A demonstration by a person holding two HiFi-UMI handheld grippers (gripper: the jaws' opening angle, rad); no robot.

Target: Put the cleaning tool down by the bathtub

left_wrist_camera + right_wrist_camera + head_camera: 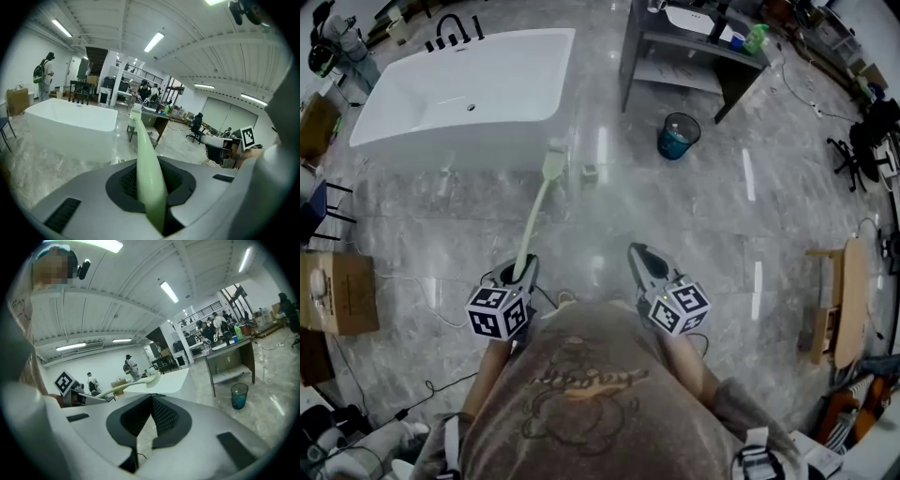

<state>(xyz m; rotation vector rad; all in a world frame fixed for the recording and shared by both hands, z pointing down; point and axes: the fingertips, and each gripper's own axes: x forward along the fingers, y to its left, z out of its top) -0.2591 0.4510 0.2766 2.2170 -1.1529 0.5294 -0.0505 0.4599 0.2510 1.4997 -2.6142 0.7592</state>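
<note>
A long pale green cleaning tool (537, 211) sticks forward from my left gripper (514, 274), which is shut on the lower end of its handle. The tool's flat head (554, 162) hangs just in front of the white bathtub (469, 89), near its right corner. In the left gripper view the green handle (149, 173) runs up between the dark pads (124, 180) toward the bathtub (70, 124). My right gripper (639, 258) is held level beside the left one, shut with nothing in it. In the right gripper view its tips (151, 399) meet, with the tool (126, 386) off to the left.
A blue waste bin (678, 136) stands on the marble floor right of the tub, in front of a grey desk (694, 47). A cardboard box (337, 292) sits at the left and a wooden stand (839, 300) at the right. Cables trail near my feet.
</note>
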